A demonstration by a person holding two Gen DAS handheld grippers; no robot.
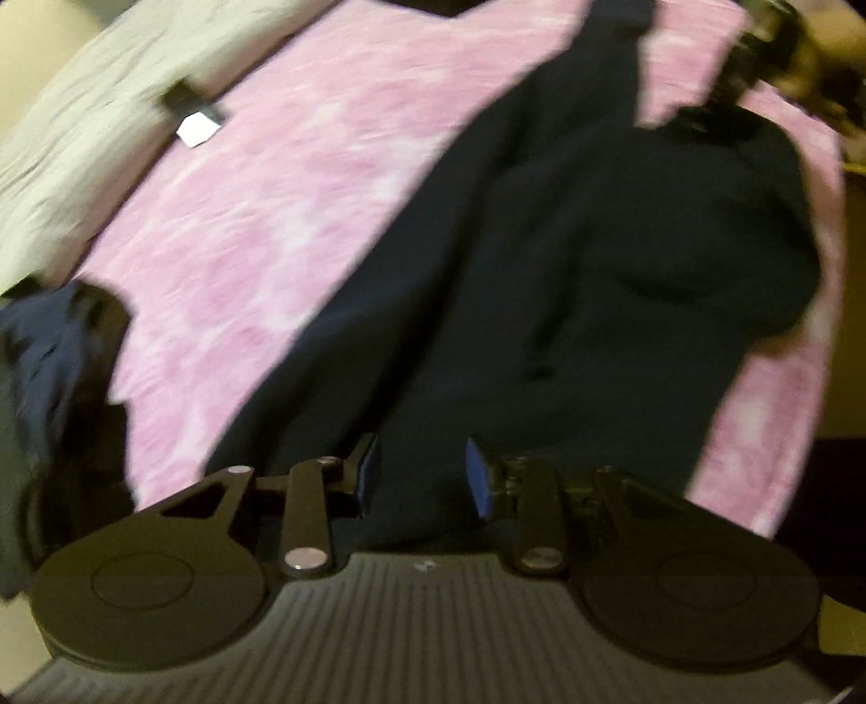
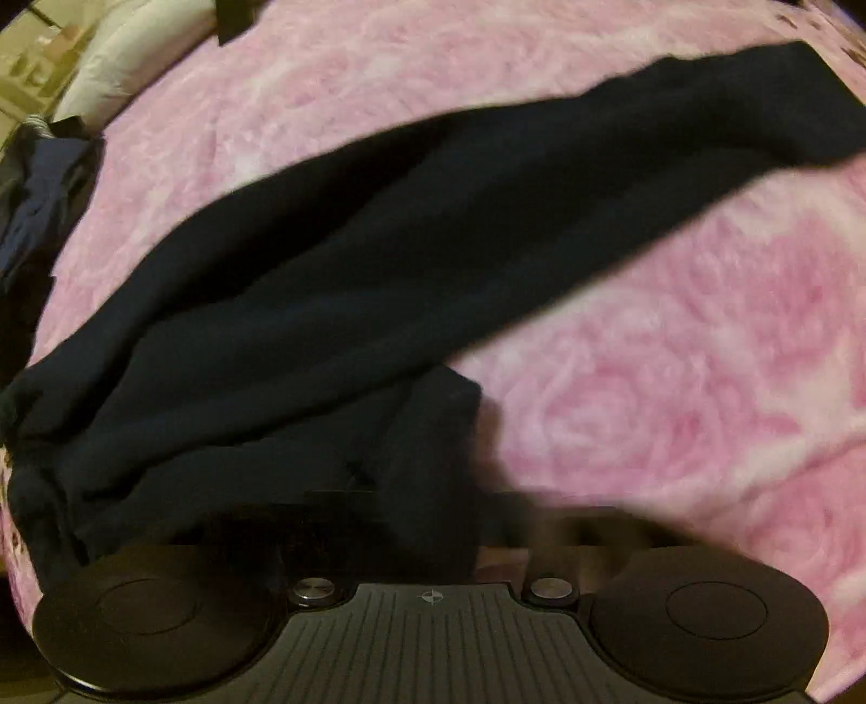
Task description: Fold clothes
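While both views are blurred, the largest item is clear: a pink patterned blanket (image 1: 303, 195) covers the bed and fills most of each frame. A dark navy garment (image 1: 568, 281) lies spread on this blanket. In the left wrist view it runs from the top centre down to the lower centre of the frame. In the right wrist view it forms a long band from the upper right to the lower left, with a bunched section at the lower centre.

A second pile of dark blue clothes (image 1: 48, 346) sits at the left edge of the left wrist view, partly on the blanket. A pale pillow (image 2: 135, 49) lies at the upper left of the right wrist view.

The left hand-held gripper (image 1: 422, 476) stands partly spread. Its blue pads (image 1: 479, 476) are apart, directly over the near end of the garment. Whether the pads touch the fabric cannot be told.

The right hand-held gripper (image 2: 433, 520) has its fingers lost in blur and dark fabric at the lower centre. Its jaws are pressed together. Whether cloth is pinched between them cannot be told.

A small white tag (image 1: 196, 130) lies on the blanket at the upper left of the left wrist view.
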